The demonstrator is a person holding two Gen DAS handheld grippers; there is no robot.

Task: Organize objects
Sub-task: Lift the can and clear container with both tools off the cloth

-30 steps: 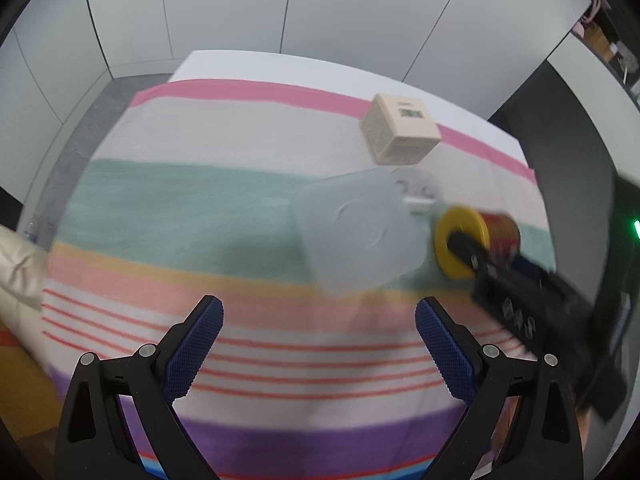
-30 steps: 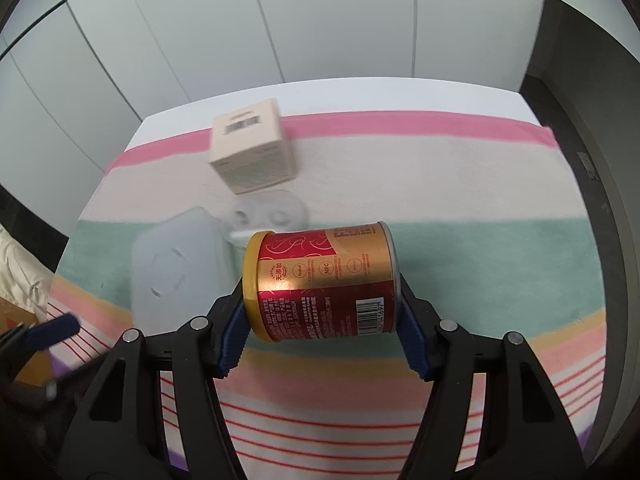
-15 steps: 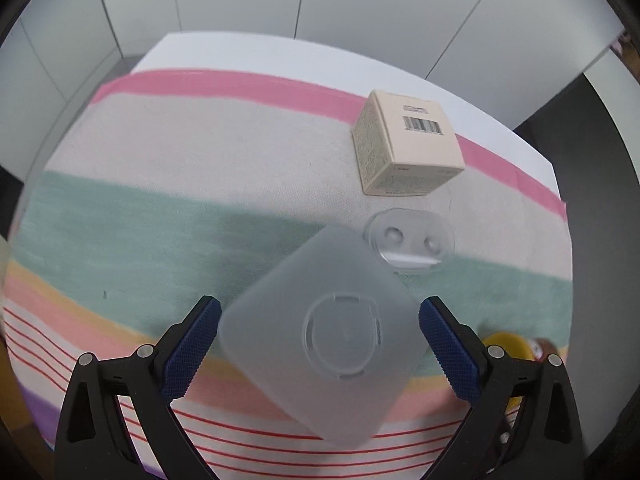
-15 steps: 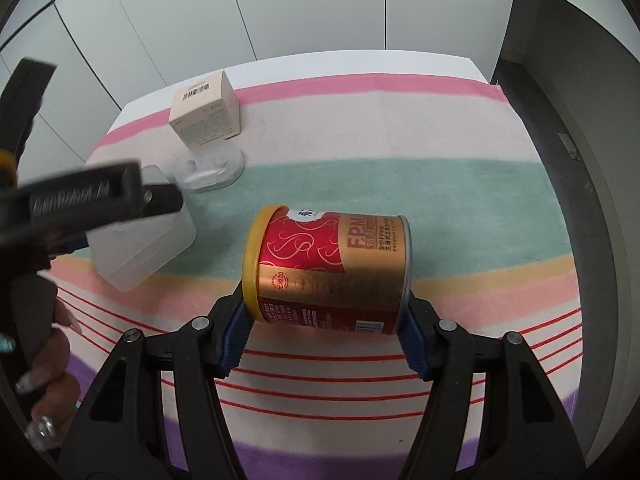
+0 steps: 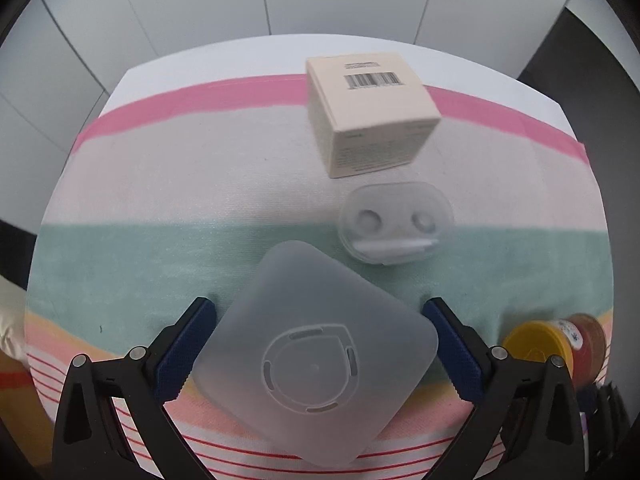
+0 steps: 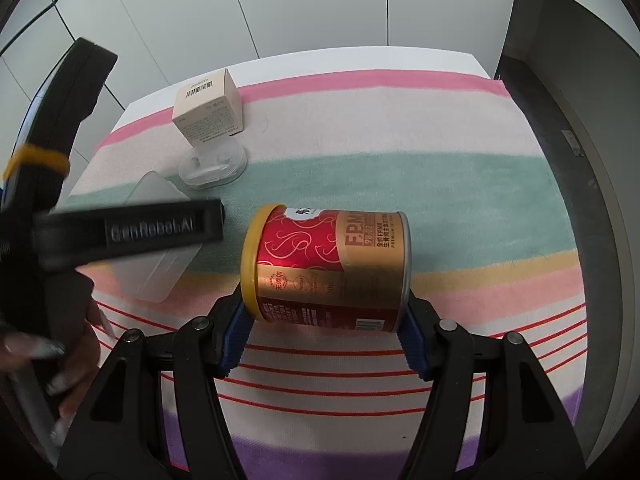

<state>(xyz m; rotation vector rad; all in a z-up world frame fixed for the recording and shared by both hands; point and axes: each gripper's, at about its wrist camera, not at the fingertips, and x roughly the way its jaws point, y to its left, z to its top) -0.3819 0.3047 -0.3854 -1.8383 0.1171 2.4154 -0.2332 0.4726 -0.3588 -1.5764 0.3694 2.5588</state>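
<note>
Left gripper (image 5: 318, 344): jaws spread wide and just been opening further; the frosted box sits between the blue pads (image 5: 187, 350), which stand just off its corners with no clear pressing; seen from the right wrist view as a dark bar over the box, with a hand (image 6: 60, 364) on its handle
Frosted box (image 5: 316, 356): square, translucent, rounded corners, raised ring mark on its upper face; lies turned cornerwise on the green and peach stripes, near the left edge of the cloth
Striped cloth (image 5: 168, 184): pink, cream, green, yellow, peach, thin red lines, purple at the near edge; covers a white table (image 6: 360, 58)
Cardboard box (image 5: 370, 110): cream cube, barcode on top, small print on the side; stands at the far side on the pink stripe, well beyond the frosted box
Clear case (image 5: 396, 222): oval, see-through, two round hollows inside; just in front of the cardboard box, between it and the frosted box; whether it touches either I cannot tell
Can (image 6: 328, 266): red and gold, yellow lid, lying on its side with the lid end to the left; right of the frosted box, apart from it
Right gripper (image 6: 324, 334): clamped on the can, blue pads pressed against its lid end and its base end
</note>
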